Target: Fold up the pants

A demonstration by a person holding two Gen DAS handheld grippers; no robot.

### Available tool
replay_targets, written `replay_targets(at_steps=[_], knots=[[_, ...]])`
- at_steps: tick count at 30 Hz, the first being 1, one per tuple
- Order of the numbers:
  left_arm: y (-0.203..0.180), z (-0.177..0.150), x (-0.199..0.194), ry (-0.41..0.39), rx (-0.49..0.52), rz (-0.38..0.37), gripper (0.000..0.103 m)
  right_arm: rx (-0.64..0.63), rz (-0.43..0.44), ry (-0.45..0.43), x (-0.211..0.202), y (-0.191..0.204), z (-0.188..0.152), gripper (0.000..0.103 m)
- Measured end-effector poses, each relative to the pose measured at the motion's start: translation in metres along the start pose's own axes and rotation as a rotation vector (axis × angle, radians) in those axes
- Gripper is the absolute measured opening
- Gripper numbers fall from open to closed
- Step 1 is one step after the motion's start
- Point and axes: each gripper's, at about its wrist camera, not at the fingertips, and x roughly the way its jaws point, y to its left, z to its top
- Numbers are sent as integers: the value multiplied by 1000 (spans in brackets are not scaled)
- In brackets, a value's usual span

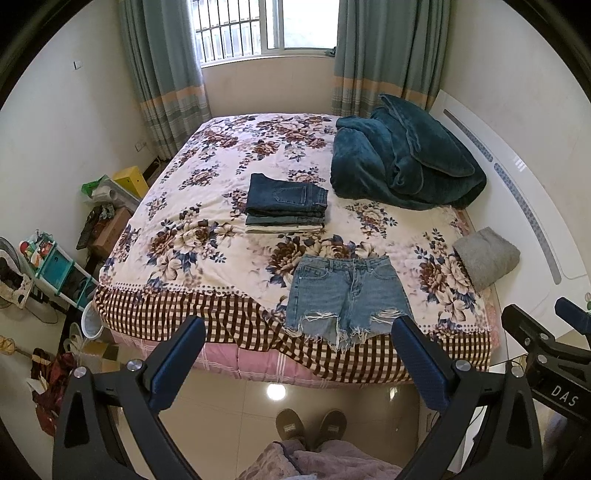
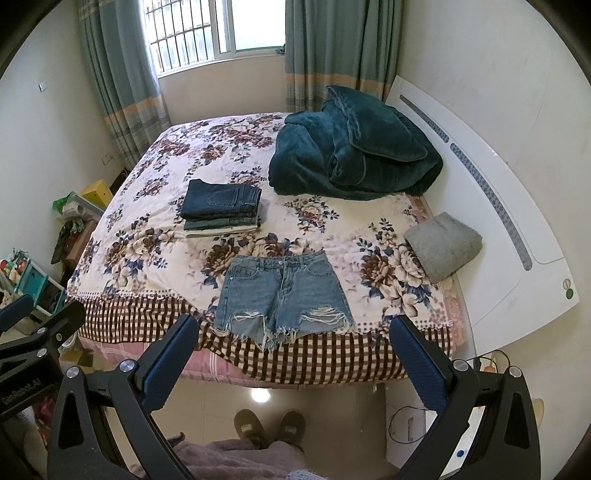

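You held the left gripper (image 1: 297, 363) above the floor in front of the bed (image 1: 229, 321), its jaws spread wide with nothing between them, filling the lower part of the left wrist view. Your right gripper (image 2: 293, 363) sat the same way in its own view, fingers wide apart and empty; it also showed at the lower right edge of the left wrist view.

The light denim shorts (image 1: 349, 295) lay flat and unfolded just below the middle of the frame, waistband toward the window (image 1: 266, 26) and frayed hems hanging over the near edge of the mattress, onto the checked border of the floral bedspread (image 1: 207, 177). Neither gripper touched them; both hovered well short of the fabric.

Above and left of the shorts, near the frame's centre, sat a stack of folded jeans (image 1: 286, 203), darkest pair on top. A rumpled teal blanket (image 1: 406, 158) was heaped in the upper right, and a folded grey towel (image 1: 485, 256) rested at the right edge of the bed beside the white headboard (image 1: 535, 221).

At the bottom centre, your slippers (image 1: 312, 428) stood on the glossy tile floor (image 1: 229, 406).
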Motion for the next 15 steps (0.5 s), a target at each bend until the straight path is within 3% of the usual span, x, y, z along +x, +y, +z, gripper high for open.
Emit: replay_targets(at_steps=[15], knots=[[8, -6, -3, -7, 2, -1, 103, -2, -4, 0, 1, 1, -7, 103]])
